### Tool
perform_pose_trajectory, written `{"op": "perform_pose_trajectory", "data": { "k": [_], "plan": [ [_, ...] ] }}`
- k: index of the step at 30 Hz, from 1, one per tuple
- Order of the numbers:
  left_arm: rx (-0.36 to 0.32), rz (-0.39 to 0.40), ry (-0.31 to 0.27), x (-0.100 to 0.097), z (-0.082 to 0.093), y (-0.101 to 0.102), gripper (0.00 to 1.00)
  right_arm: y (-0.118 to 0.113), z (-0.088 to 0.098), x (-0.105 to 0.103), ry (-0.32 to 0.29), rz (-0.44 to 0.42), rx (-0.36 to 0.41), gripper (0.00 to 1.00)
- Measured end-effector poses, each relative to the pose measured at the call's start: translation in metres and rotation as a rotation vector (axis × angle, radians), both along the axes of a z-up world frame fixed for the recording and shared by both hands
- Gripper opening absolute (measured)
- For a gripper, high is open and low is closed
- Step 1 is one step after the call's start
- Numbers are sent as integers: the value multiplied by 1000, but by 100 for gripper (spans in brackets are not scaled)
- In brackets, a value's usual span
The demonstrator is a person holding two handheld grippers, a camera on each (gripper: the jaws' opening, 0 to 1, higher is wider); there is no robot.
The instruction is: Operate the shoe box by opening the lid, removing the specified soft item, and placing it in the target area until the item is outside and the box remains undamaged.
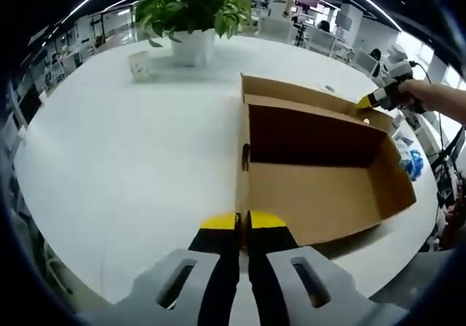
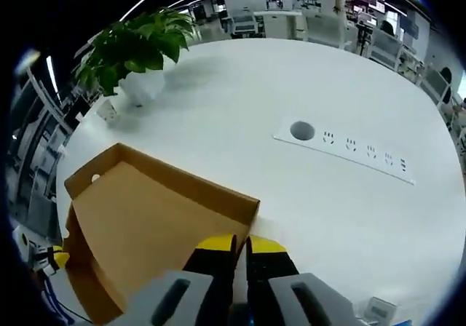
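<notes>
Wide bare surface of the white table (image 1: 131, 166) is left free beside the open shoe box (image 1: 320, 173). Passage at the far edge is blocked by a potted plant (image 1: 193, 17). A flush power strip (image 2: 349, 150) is set well apart from the box.

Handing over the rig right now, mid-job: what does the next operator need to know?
Left gripper: jaws together, apparently pinching the near side wall of the shoe box.
Right gripper: jaws together at the rim of the lid, holding it back.
The box sits on the white table, in front of the potted plant.
Done: lid open, cardboard looks intact.
Left: the visible inside is bare cardboard, so find the soft item, lift it out, and place it in the target area.
</notes>
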State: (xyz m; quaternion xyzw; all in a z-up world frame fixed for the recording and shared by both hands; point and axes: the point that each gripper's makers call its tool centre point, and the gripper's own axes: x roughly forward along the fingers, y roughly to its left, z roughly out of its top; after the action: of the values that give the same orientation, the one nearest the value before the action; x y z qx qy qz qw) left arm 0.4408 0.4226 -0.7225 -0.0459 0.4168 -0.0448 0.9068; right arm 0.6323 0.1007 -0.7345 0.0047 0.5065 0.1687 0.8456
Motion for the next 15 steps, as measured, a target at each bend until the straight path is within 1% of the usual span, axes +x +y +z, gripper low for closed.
{"op": "perform_pose_trajectory", "data": {
  "k": [5, 12, 15],
  "plan": [
    [-9, 1, 2, 0, 0, -1, 0, 1, 11, 3, -34, -3, 8, 0],
    [-15, 2, 2, 0, 0, -1, 0, 3, 28, 6, -96, 32, 15, 0],
    [-17, 3, 2, 0, -1, -1, 0, 4, 34, 8, -122, 35, 23, 0]
  ]
}}
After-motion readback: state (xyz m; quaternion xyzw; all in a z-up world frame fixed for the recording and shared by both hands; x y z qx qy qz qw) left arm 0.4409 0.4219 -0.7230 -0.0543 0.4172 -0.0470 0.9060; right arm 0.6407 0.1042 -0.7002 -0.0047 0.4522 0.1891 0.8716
